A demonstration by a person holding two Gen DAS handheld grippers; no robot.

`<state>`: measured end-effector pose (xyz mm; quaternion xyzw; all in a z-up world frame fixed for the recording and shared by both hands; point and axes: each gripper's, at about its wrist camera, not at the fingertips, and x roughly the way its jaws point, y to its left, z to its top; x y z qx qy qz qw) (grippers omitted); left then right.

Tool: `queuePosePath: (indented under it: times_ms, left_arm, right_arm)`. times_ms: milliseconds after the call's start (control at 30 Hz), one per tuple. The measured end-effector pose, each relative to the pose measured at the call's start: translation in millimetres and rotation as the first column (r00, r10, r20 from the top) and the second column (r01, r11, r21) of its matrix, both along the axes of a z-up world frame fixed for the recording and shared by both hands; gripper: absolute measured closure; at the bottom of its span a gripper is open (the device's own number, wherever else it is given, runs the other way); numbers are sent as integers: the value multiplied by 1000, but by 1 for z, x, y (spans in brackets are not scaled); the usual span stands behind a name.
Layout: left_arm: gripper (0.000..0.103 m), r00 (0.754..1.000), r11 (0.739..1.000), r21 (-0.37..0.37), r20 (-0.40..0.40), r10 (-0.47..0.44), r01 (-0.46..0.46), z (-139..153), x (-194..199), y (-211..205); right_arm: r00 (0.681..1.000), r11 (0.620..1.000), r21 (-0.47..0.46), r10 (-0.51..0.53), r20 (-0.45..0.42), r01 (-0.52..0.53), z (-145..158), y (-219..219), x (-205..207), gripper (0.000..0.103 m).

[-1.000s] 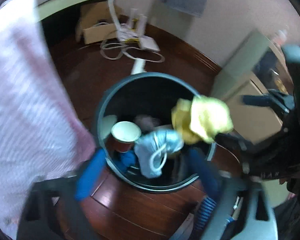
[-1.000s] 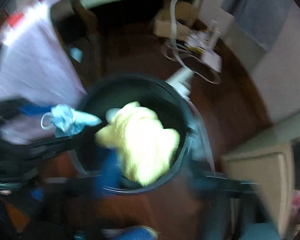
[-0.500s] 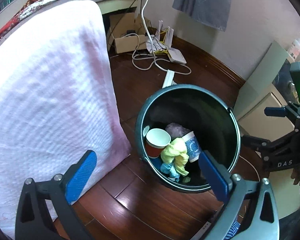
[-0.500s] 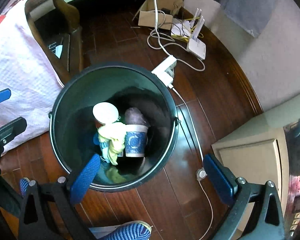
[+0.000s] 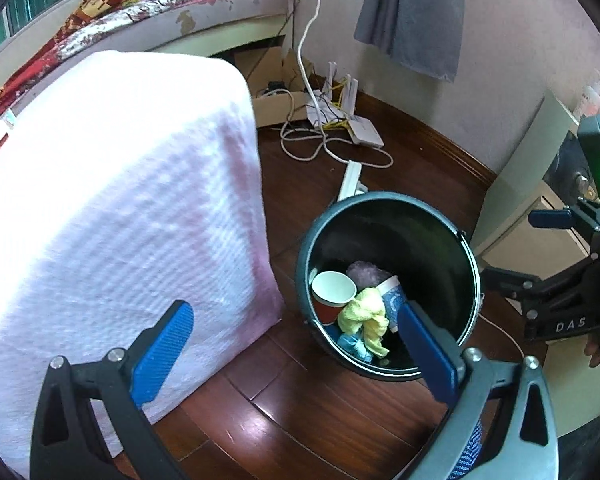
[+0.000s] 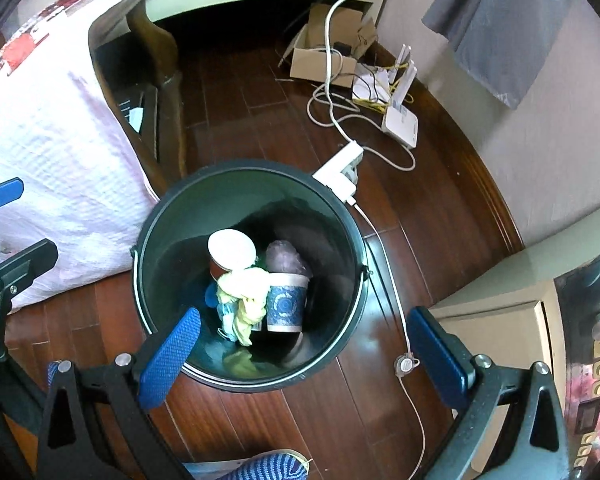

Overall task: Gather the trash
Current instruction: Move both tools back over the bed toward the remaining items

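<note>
A dark round bin [image 5: 384, 204] [image 6: 156, 220] stands on the wooden floor. Inside lie a yellow crumpled tissue [image 5: 365, 314] [image 6: 247, 286], a light blue mask [image 5: 354, 345] [image 6: 225, 318], a red paper cup [image 5: 332, 294] [image 6: 230, 250], a blue patterned cup [image 5: 392, 300] [image 6: 285, 306] and a purple wad [image 5: 366, 271] [image 6: 285, 255]. My left gripper [image 5: 296, 356] hovers above the bin's near left side, open and empty. My right gripper [image 6: 306, 354] hangs over the bin's near rim, open and empty.
A table draped in a pink-white cloth [image 5: 112, 200] [image 6: 48, 136] stands left of the bin. A power strip [image 6: 340, 170], cables, a router [image 6: 400, 120] and a cardboard box [image 6: 324, 60] lie on the floor behind. A beige cabinet [image 6: 496, 332] is at the right.
The yellow tissue and the blue mask left the grippers and now lie in the bin. Both grippers have opened wide and risen away from the bin.
</note>
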<state>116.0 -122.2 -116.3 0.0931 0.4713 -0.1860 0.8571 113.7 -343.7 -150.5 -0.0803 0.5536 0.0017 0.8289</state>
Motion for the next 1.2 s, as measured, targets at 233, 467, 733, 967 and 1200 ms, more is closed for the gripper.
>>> queuePosePath:
  times_ms: [233,467,733,967,1200]
  left_arm:
    - [1,999,1000,2,47,24,-24,24,-3,19]
    - [1,990,996,-7,114,86,-86,52,0,51]
    - [1,966,981,-23,173,194,-193,74,2,100]
    - [1,944,963,-25,194,268,-268,79,0,140]
    - [1,922,944,-33,207,329,-329,84,-3,173]
  right_arm:
    - [998,999,11,44,42,-44,19,21,1,0]
    - [989,995,18,98,113,-100,44,53,12,0]
    - [965,982,50,170,197,-183,75,105,26,0]
    - [944,963,47,248,218,-264,82,154,34,0]
    - [926,947,51,299,230,-318,85,187,37,0]
